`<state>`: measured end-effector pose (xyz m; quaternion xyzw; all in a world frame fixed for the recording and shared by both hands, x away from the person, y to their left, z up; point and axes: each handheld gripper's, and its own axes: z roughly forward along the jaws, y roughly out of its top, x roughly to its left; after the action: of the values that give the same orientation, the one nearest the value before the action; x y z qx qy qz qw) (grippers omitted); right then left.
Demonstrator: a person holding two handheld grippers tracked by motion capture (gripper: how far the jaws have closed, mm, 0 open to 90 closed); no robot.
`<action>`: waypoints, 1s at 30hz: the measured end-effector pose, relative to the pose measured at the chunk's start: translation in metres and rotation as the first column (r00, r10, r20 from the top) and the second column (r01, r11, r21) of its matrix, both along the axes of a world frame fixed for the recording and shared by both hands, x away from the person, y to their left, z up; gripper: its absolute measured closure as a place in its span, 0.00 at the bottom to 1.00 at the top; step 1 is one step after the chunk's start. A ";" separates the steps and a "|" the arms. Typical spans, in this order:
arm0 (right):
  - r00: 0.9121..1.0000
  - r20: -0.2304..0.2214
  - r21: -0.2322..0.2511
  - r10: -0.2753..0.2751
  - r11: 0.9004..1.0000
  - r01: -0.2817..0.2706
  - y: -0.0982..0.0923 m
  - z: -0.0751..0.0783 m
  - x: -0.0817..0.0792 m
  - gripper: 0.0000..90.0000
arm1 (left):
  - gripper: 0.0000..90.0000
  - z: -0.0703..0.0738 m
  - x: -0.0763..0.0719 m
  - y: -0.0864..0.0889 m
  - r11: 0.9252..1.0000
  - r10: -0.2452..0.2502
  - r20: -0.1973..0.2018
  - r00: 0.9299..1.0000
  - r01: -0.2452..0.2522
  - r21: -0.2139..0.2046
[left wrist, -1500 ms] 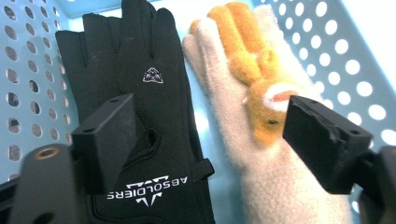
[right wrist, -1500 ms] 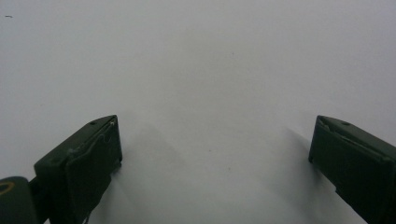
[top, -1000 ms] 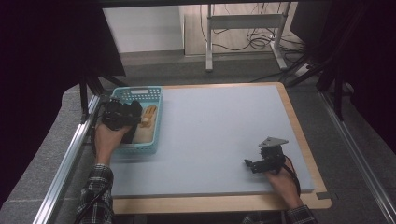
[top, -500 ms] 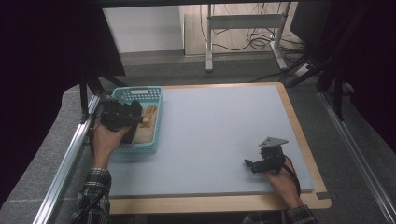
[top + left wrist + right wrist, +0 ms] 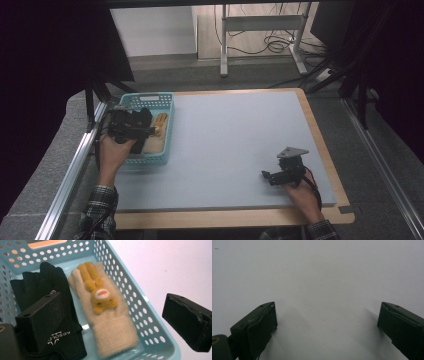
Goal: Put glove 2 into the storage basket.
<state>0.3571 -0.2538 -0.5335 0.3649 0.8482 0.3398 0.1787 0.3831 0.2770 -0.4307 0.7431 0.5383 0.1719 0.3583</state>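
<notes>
the left tongs (image 5: 113, 322) hang released over a perforated turquoise plastic basket (image 5: 150, 325), jaws just spread wider and nothing between them but the fuzzy cream knit glove (image 5: 110, 332) with its plush orange animal, lying below — a smooth black glove (image 5: 40, 285) sits partly hidden under the left jaw. since a second ago the left tongs have lifted slightly off the gloves. the right tongs (image 5: 327, 327) rest released on the matte grey counter (image 5: 317, 272), unmoved.

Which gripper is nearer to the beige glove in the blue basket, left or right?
Left. The left gripper hangs open just above the beige glove in the blue basket; the right gripper sits across the table, near its right edge.
</notes>
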 end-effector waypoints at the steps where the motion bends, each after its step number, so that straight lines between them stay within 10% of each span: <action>1: 1.000 0.000 0.000 0.000 1.000 0.000 0.000 0.000 0.000 0.03 | 0.03 0.001 -0.001 -0.001 1.000 -0.003 0.008 1.000 0.003 -0.001; 30: 1.000 0.001 0.000 -0.001 1.000 0.001 0.000 0.000 0.000 0.03 | 0.00 0.008 -0.023 -0.044 0.994 -0.111 0.093 0.989 0.109 0.027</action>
<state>0.3568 -0.2537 -0.5334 0.3653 0.8480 0.3397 0.1792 0.3606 0.2330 -0.4230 0.7668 0.4770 0.1924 0.3840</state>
